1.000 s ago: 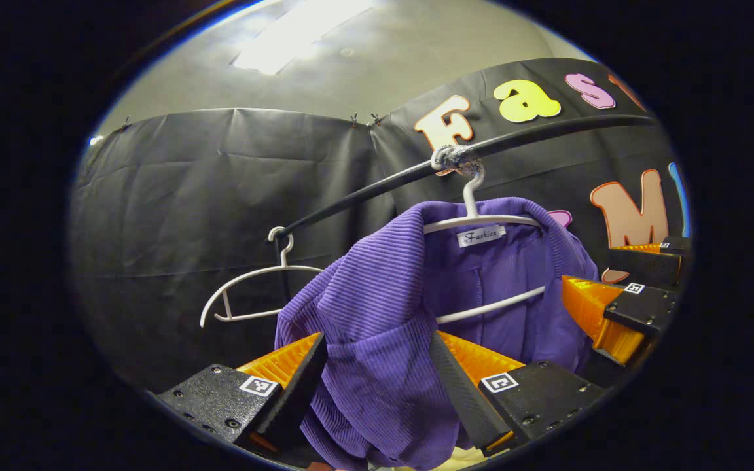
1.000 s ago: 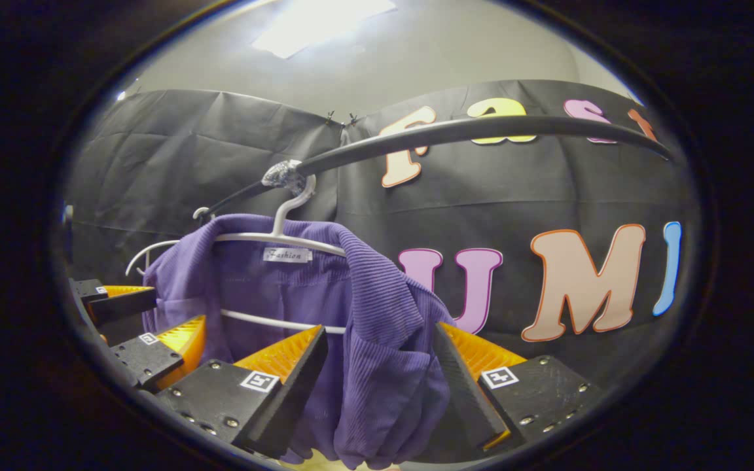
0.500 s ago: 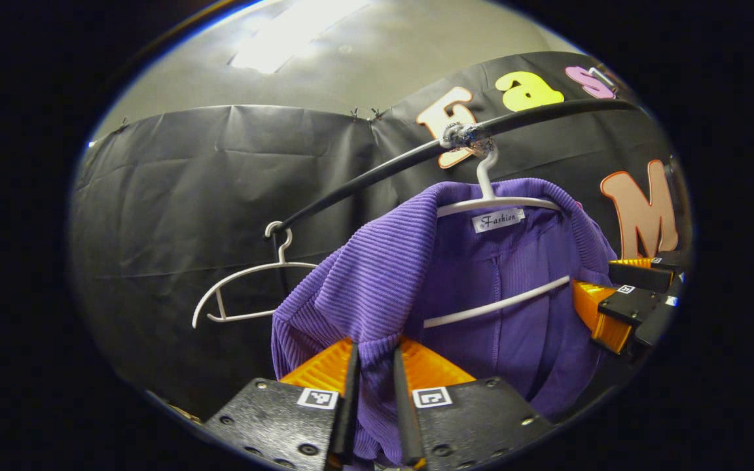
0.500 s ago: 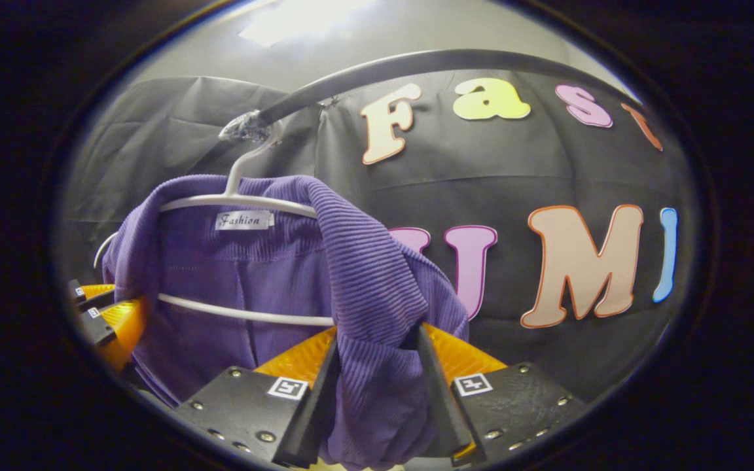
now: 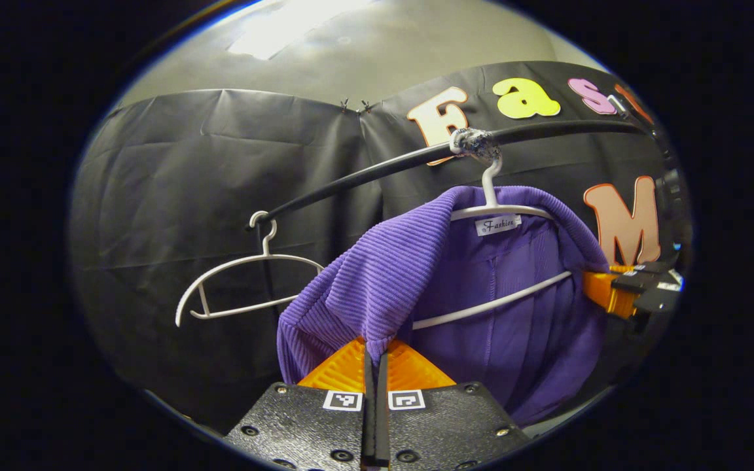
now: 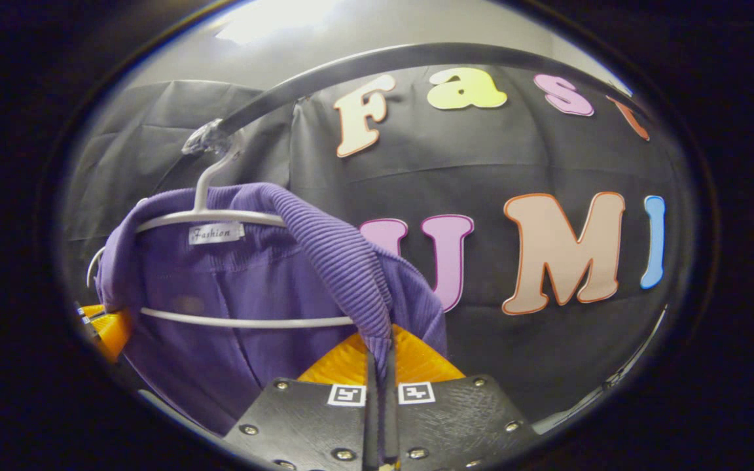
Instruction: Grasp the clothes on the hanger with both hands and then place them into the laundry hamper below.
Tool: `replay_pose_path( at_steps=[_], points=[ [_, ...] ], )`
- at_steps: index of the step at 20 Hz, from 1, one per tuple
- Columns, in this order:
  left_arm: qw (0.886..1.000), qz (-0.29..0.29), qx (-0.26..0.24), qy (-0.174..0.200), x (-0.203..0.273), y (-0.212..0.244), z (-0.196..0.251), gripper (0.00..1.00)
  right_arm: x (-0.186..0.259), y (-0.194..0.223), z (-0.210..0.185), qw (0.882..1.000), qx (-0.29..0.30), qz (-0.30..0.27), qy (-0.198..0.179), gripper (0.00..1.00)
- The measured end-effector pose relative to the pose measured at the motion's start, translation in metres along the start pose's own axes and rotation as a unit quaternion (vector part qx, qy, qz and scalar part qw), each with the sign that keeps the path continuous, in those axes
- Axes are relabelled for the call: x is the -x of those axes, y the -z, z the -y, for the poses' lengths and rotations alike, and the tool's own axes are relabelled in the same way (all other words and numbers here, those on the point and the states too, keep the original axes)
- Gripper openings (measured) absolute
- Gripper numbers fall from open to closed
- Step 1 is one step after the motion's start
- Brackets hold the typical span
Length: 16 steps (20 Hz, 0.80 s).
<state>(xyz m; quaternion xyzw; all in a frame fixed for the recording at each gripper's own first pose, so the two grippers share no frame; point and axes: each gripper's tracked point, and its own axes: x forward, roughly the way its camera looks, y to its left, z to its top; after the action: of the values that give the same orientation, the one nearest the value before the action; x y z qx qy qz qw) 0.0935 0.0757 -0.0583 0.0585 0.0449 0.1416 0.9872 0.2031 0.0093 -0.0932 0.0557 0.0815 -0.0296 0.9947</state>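
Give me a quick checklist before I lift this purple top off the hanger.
1. Left claw shut on the purple top: ok.
2. Right claw shut on the top's other shoulder: ok.
3. Top off its white hanger: not ok, draped on it.
4. Hanger hooked on the black rail: ok.
5. Empty hanger apart from the top: ok.
6. Hamper below: cannot tell.

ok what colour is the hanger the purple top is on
White. The hanger carrying the purple top shows best in the left gripper view.
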Motion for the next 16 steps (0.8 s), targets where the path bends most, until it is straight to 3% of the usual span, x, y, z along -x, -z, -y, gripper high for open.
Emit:
replay_pose_path(
  at_steps=[1, 11, 13, 16],
  points=[
    [1.000, 0.001, -0.006, -0.002, 0.003, -0.003, -0.003, 0.00, 0.000, -0.005, 0.005, 1.000, 0.006, 0.007, 0.006, 0.04],
    [1.000, 0.013, -0.009, -0.009, 0.018, -0.051, -0.046, 0.00, -0.002, -0.049, 0.029, 0.996, 0.052, 0.063, 0.030, 0.04],
    [1.000, 0.014, -0.014, -0.001, 0.018, -0.059, -0.052, 0.00, -0.002, -0.058, 0.030, 0.995, 0.064, 0.074, 0.031, 0.04],
    [0.999, 0.000, 0.022, 0.027, 0.020, -0.067, -0.055, 0.00, -0.003, -0.066, 0.031, 0.994, 0.066, 0.083, 0.026, 0.04]
  ],
)
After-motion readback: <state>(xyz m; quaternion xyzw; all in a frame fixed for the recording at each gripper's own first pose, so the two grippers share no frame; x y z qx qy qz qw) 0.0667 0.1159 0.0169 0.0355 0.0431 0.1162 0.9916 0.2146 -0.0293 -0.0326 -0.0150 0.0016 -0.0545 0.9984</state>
